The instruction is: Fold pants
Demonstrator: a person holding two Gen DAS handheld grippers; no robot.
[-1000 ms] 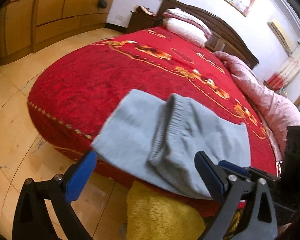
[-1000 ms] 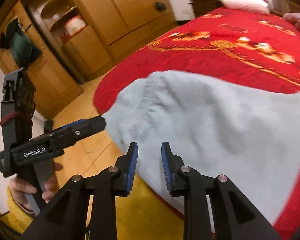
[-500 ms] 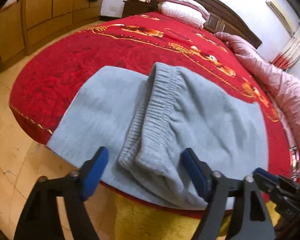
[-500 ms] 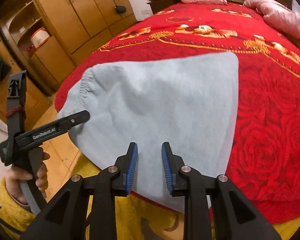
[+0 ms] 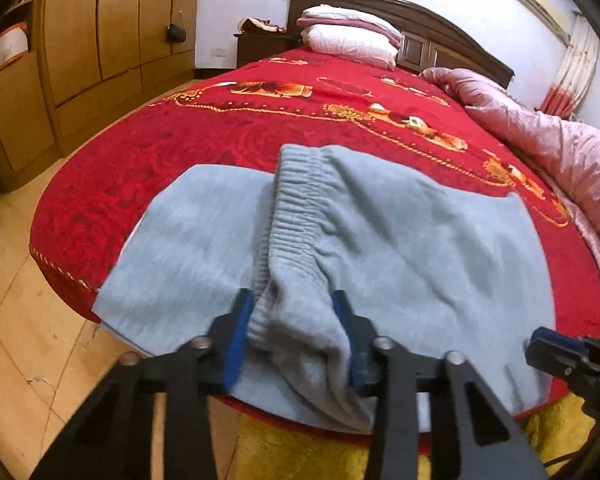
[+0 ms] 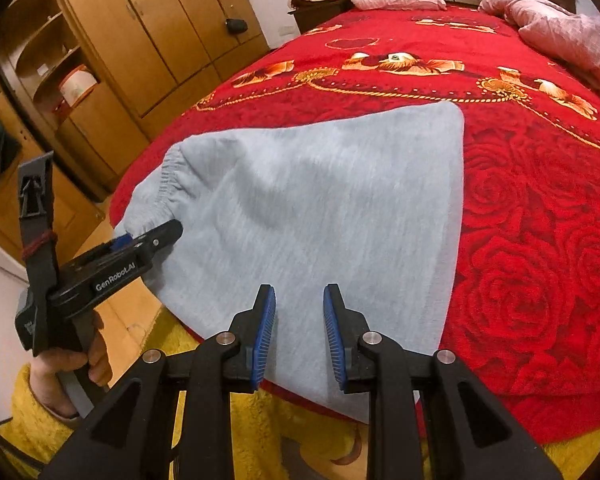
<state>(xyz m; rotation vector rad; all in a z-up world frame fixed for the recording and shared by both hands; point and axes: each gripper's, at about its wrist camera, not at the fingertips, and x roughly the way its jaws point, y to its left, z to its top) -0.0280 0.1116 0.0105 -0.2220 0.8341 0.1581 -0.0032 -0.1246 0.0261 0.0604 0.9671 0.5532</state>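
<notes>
Pants (image 5: 400, 248) lie folded on the near edge of the bed (image 5: 180, 140), waistband (image 5: 296, 208) bunched at the near left. My left gripper (image 5: 292, 340) is pinched on that near waistband end. Right gripper (image 6: 299, 332) is parted, empty, over the near hem. Best to take the whole elastic, lift level, avoid dragging. A second ago the left fingers were spread wide; they've since closed in.

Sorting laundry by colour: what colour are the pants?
Light grey-blue pants, clearest in the right wrist view.
</notes>
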